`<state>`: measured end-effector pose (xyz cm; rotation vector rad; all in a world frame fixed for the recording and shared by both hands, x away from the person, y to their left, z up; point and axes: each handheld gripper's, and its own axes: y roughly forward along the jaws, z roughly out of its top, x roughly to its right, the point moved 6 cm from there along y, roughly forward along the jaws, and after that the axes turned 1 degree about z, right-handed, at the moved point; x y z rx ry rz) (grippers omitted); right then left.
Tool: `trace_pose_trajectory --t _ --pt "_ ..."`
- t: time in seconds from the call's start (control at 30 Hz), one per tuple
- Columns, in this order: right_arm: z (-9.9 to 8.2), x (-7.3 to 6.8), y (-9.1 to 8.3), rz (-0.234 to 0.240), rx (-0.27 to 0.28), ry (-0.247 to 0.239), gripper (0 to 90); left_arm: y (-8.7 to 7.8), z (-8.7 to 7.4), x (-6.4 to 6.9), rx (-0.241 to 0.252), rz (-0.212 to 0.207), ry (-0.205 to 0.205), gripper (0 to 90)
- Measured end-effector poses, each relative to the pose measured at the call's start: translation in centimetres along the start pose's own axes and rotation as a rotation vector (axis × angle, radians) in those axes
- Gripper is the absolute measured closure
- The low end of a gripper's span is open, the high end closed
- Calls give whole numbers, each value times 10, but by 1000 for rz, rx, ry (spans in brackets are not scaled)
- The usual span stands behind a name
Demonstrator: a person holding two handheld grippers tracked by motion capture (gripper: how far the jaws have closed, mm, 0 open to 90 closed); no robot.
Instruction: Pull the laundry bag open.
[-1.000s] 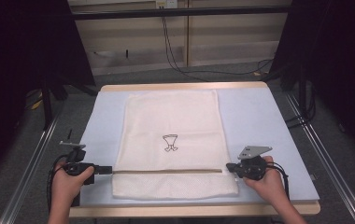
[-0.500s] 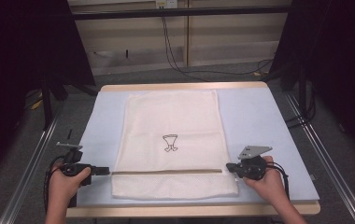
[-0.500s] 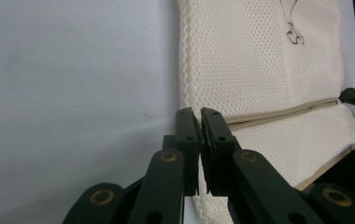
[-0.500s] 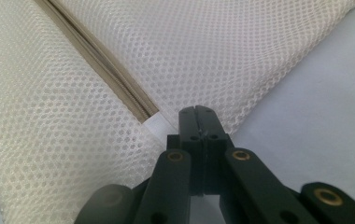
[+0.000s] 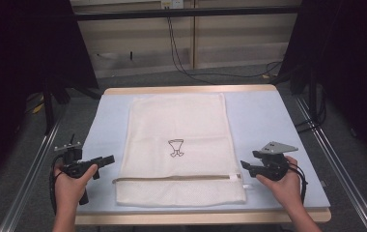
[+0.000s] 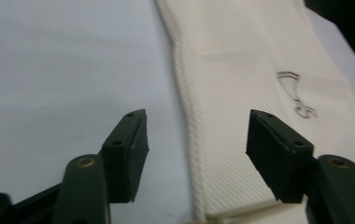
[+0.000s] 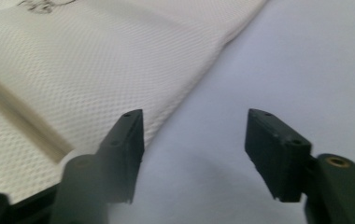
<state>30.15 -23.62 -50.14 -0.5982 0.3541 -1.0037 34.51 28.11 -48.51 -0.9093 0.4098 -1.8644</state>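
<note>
On the pale blue table (image 5: 263, 121) the white mesh laundry bag (image 5: 179, 125) lies flat in the middle, zipper band (image 5: 176, 178) near the front edge. Compared with a second ago, both grippers have backed off its side edges and their jaws have just been opening, nothing between them now. Looks to me like the smoothing pull is done and the bag's been let go. Left gripper (image 5: 108, 159) hangs level just off the bag's left edge, jaws spread; right gripper (image 5: 244, 166) sits close by the right edge, jaws spread too, both pointing inward.

Grey floor (image 5: 205, 77), dark curtains (image 5: 22, 58)
</note>
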Motion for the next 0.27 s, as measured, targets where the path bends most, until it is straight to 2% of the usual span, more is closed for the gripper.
trace_pose_trajectory --t 0.07,0.13,0.27 --pt "-1 6 1 -24 5 17 282 2 1 -4 24 42 43 293" --pt "-4 11 3 -37 -13 26 277 3 1 -7 33 84 62 260" --pt "-6 16 5 -50 -39 33 240 8 0 -13 37 134 98 227"
